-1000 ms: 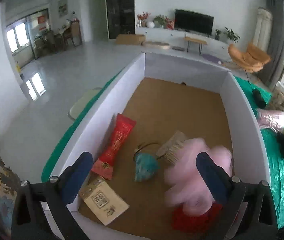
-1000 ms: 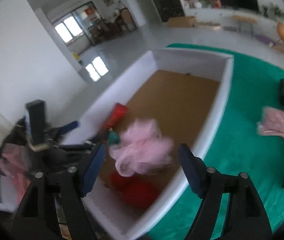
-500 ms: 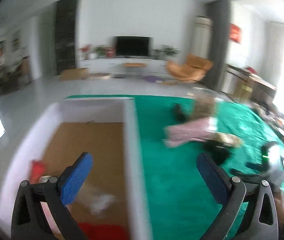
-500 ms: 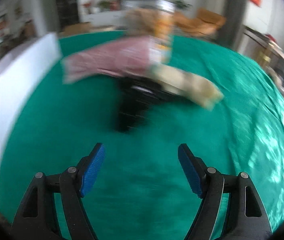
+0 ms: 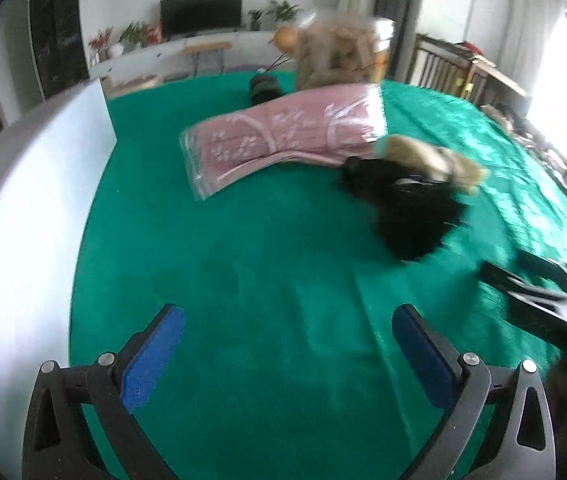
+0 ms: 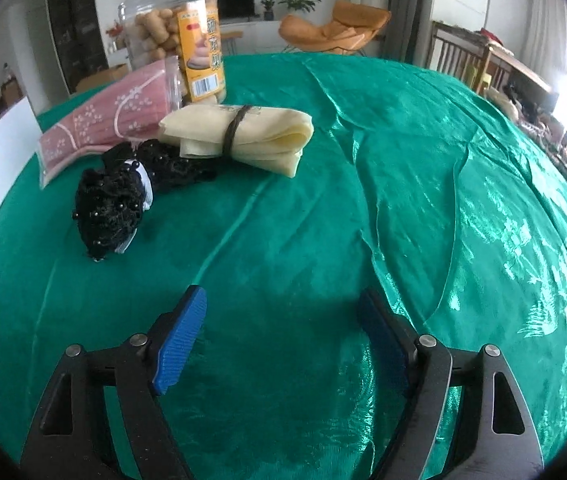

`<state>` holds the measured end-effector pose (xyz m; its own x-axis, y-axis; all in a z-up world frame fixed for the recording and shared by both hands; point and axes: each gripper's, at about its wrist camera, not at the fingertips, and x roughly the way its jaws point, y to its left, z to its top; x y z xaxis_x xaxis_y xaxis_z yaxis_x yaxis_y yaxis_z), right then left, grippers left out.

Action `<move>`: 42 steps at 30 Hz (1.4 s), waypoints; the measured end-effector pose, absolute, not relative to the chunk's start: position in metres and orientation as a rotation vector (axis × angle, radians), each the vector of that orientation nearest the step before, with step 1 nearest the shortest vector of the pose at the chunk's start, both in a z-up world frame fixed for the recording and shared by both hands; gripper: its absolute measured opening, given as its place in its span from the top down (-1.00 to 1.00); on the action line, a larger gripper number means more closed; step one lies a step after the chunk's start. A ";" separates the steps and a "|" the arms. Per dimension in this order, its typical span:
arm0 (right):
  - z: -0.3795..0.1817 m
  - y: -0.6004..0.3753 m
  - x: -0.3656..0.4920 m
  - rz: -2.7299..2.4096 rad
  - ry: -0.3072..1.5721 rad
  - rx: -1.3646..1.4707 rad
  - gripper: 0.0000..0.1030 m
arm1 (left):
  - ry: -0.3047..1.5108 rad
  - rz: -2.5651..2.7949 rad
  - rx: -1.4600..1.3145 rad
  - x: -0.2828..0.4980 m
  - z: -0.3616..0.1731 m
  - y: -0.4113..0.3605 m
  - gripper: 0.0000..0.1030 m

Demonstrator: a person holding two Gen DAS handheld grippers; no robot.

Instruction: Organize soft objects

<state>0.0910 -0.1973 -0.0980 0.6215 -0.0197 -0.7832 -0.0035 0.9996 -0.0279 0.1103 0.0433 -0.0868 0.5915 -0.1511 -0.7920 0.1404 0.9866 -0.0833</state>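
Both grippers are hanging spread and empty over the green cloth [image 6: 403,160].

From the left gripper [image 5: 287,344], the white box wall [image 5: 23,208] is standing at nine o'clock, the pink packet [image 5: 283,136] is lying at twelve, and the black netted bundle [image 5: 407,208] is sitting at one, touching a blurred tan cloth roll [image 5: 435,160]. The right gripper [image 6: 281,328] is opening its jaws with nothing between them; the black bundle [image 6: 111,208] is at ten o'clock, the roll [image 6: 243,136] at twelve, the snack jar [image 6: 175,40] behind.
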 end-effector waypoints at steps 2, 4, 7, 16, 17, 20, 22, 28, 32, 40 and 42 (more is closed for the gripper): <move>-0.100 -0.198 0.093 -0.006 0.901 -0.023 -0.60 | 0.928 -0.143 0.001 0.119 -0.097 0.047 -1.00; -0.101 -0.197 0.094 -0.006 0.902 -0.025 -0.61 | 0.947 -0.124 0.013 0.132 -0.105 0.049 -0.99; -0.102 -0.197 0.093 -0.004 0.902 -0.024 -0.62 | 0.963 -0.119 0.015 0.137 -0.117 0.047 -1.00; -0.103 -0.194 0.094 0.000 0.904 -0.024 -0.66 | 0.950 -0.121 0.031 0.134 -0.118 0.046 -1.00; -0.103 -0.194 0.094 0.000 0.904 -0.024 -0.66 | 0.949 -0.120 0.032 0.134 -0.117 0.046 -1.00; -0.103 -0.194 0.094 0.002 0.904 -0.023 -0.67 | 0.949 -0.121 0.032 0.133 -0.117 0.046 -1.00; -0.103 -0.194 0.094 0.002 0.904 -0.023 -0.67 | 0.949 -0.120 0.032 0.133 -0.117 0.045 -1.00; -0.103 -0.193 0.094 0.002 0.904 -0.023 -0.67 | 0.949 -0.121 0.032 0.133 -0.117 0.046 -1.00; -0.103 -0.194 0.094 0.002 0.904 -0.023 -0.67 | 0.949 -0.121 0.032 0.133 -0.117 0.046 -1.00; -0.103 -0.194 0.094 0.002 0.905 -0.023 -0.67 | 0.949 -0.122 0.032 0.133 -0.117 0.046 -1.00; -0.103 -0.194 0.094 0.002 0.905 -0.023 -0.67 | 0.949 -0.122 0.033 0.133 -0.117 0.046 -1.00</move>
